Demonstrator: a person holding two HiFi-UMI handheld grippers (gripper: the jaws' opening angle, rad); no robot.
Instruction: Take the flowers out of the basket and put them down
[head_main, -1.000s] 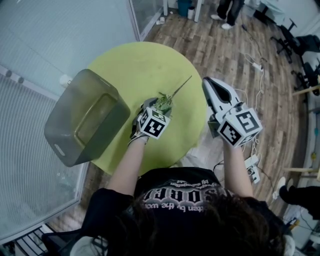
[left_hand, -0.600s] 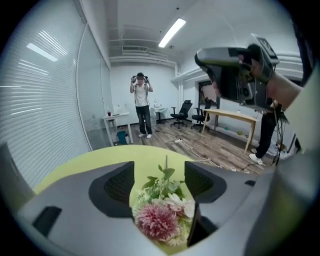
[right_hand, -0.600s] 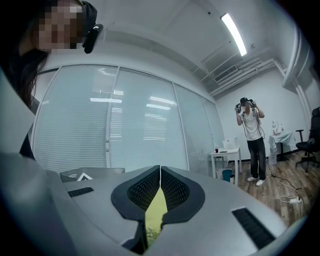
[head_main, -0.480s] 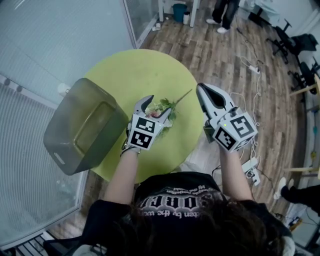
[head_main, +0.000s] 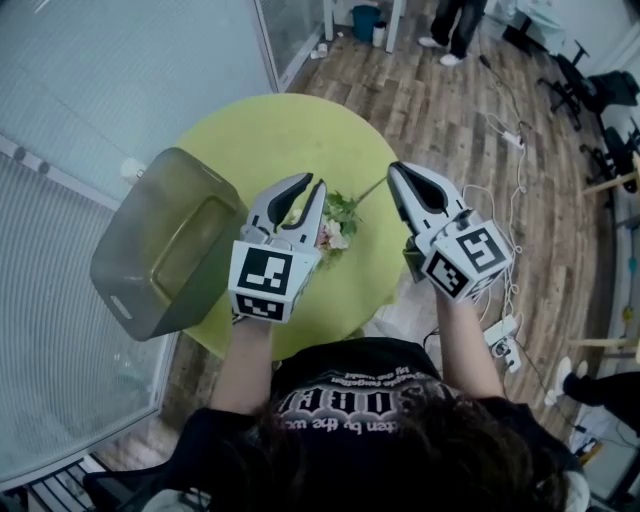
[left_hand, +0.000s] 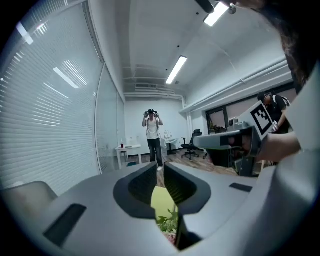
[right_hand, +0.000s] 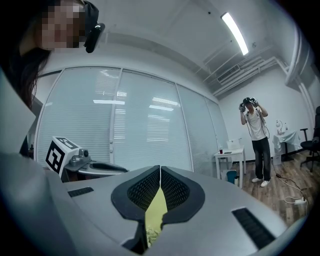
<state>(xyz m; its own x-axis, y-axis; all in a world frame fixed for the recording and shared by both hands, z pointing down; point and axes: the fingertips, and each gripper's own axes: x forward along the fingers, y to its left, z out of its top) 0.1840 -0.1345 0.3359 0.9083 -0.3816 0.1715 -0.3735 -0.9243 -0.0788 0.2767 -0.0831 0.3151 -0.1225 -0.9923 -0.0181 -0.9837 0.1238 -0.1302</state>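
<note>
The flowers (head_main: 338, 226), a small bunch with green leaves, pale blooms and a thin stem, lie on the round yellow-green table (head_main: 290, 130), and show below the jaws in the left gripper view (left_hand: 169, 225). The grey-green basket (head_main: 170, 250) stands at the table's left edge, with nothing visible in it. My left gripper (head_main: 308, 184) (left_hand: 161, 167) hangs high above the flowers. Its jaws have just been closing and now stand a narrow gap apart, with nothing between them. My right gripper (head_main: 393, 170) (right_hand: 159, 170) hovers to the right of the flowers, shut and holding nothing.
A glass wall with blinds runs along the left. A person (left_hand: 152, 132) (right_hand: 256, 135) stands further down the room by a small white table. Office chairs (head_main: 590, 90) and a power strip (head_main: 503, 335) with cables sit on the wooden floor to the right.
The left gripper has risen from the flowers, which stay lying on the table. Its jaws stood wide half a second ago and are now nearly together. The right gripper has hardly moved.
</note>
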